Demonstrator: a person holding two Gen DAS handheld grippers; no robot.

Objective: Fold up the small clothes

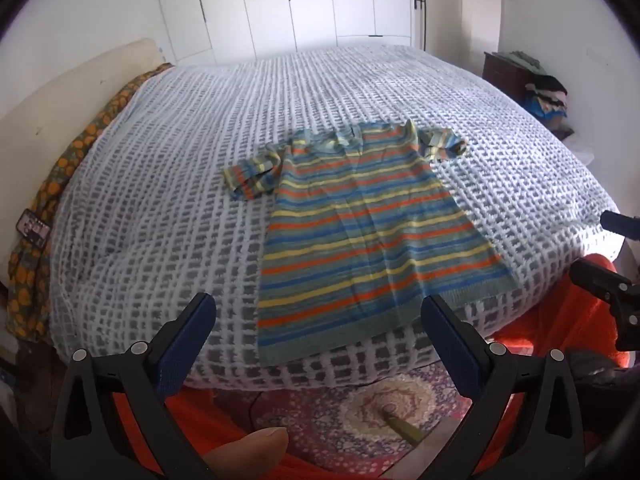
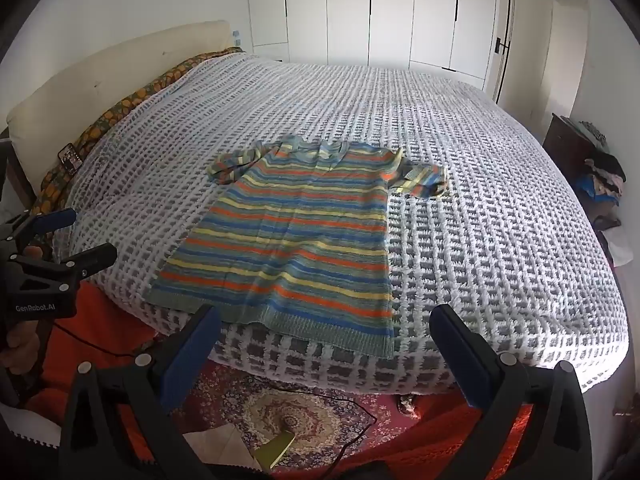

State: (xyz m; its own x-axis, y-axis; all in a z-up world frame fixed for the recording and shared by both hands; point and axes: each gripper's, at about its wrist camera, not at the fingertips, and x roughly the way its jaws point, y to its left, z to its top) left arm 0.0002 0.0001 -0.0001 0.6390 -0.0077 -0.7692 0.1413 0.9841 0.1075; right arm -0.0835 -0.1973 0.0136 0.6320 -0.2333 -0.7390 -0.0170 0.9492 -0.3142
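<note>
White and grey waffle-weave fabric covered the bed (image 1: 160, 184), which filled most of both views. Behind it stood a row of white wardrobe doors (image 2: 392, 12), and a pale headboard (image 2: 100, 72) ran along the bed's left side, with an orange-patterned cloth (image 1: 52, 184) tucked between it and the cover. A patterned red rug (image 2: 288, 412) lay on the floor below the near edge of the bed.

On the bed, near its front edge, the striped sweater (image 1: 360, 224) lay flat and spread out, hem toward the cameras, both short sleeves crumpled at the shoulders. Its bands ran orange, yellow, blue and grey-green.

A dark wooden cabinet (image 1: 504, 68) with a heap of clothes (image 1: 548, 96) beside it stood by the right wall.

The left gripper (image 1: 320, 320) hovered short of the hem, its blue-padded fingers (image 1: 188, 340) spread wide and holding nothing. The right gripper (image 2: 326, 332) hung likewise, fingers (image 2: 464, 356) parted, clear of the sweater.

Only the right wrist view showed the left gripper from outside, at the far left, with a hand around its handle; the left wrist view caught just the black edge of the right gripper, plus a thumb (image 1: 256, 448) at the bottom. A phone (image 1: 34, 228) rested on the orange cloth.
</note>
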